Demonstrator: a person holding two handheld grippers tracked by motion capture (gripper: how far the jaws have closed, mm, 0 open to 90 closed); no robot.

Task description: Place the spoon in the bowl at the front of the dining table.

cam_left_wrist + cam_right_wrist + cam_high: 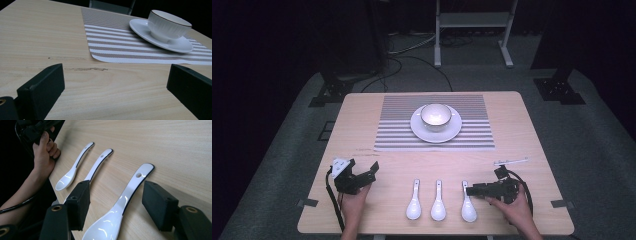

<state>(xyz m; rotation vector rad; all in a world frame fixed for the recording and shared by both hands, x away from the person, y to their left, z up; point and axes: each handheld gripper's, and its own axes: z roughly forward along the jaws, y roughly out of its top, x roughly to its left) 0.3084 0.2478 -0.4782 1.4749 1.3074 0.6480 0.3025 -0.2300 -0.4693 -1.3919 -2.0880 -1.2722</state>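
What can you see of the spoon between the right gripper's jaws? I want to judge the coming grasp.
The rightmost spoon is glossy white, ceramic by its look, with a dark edge line and a small hole near the handle's end. It lies flat on the wooden table, bowl up and toward the person, third in a row of three. The right gripper straddles its handle; the jaws stand apart, not yet pressing it.

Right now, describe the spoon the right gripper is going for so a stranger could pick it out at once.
On the wooden table, along the near edge below the striped placemat, three white spoons lie in a row. The one meant is the rightmost spoon, white with a dark-edged handle and a small hole near its tip. Unlike its neighbours, its handle lies between the open jaws of the right gripper.
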